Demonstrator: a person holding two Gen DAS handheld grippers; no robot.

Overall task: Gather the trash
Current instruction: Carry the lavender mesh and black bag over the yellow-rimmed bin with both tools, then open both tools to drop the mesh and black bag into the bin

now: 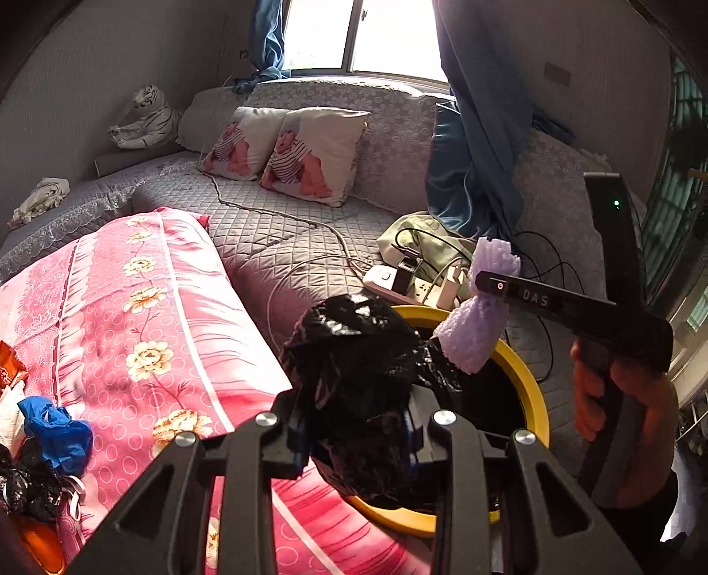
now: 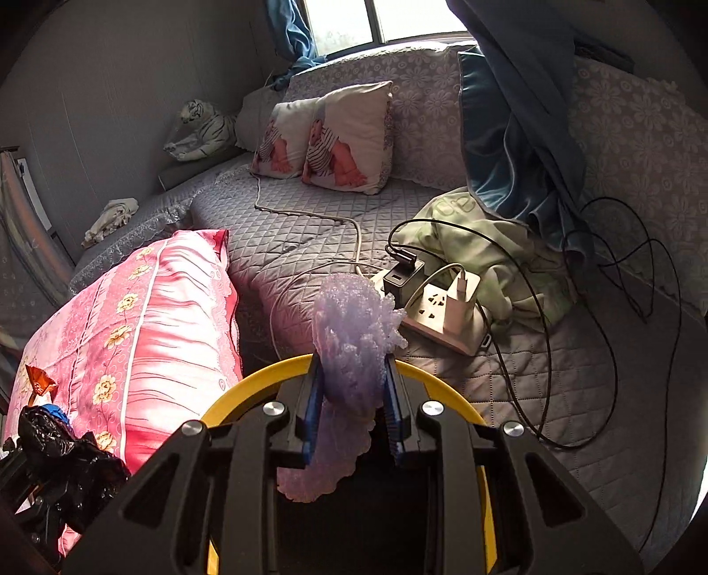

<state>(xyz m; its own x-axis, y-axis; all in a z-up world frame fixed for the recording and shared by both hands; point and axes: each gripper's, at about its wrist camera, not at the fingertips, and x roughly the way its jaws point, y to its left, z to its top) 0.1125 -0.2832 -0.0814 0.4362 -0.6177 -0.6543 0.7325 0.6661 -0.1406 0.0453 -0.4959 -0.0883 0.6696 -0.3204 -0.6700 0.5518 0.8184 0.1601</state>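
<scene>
Both loads hang over the yellow bin point(image 1: 526, 367), so dropping is the step in hand. The left claw point(image 1: 358, 442) grips a black plastic bag point(image 1: 354, 354); the right claw point(image 2: 354, 398) pinches purple foam netting point(image 2: 349, 327). Next, I judge, each must open above the bin's mouth, at six o'clock in the right wrist view.

Bright daylight came thru a window point(image 1: 363, 35) at the back, blue curtains point(image 1: 482, 132) hanging on both sides. Walls point(image 1: 88, 79) were plain grey. A grey quilted corner sofa point(image 1: 274, 221) w/ a lacy flowered back cover filled most of the room; 2 printed cushions point(image 1: 305, 155) leaned vs its back, a toy white tiger point(image 1: 146, 119) sat on the left ledge. A pink flowered pillow point(image 1: 146, 309) lay at front left, a power strip point(image 2: 442, 314) w/ cables and a green cloth point(image 2: 486, 247) at right
</scene>
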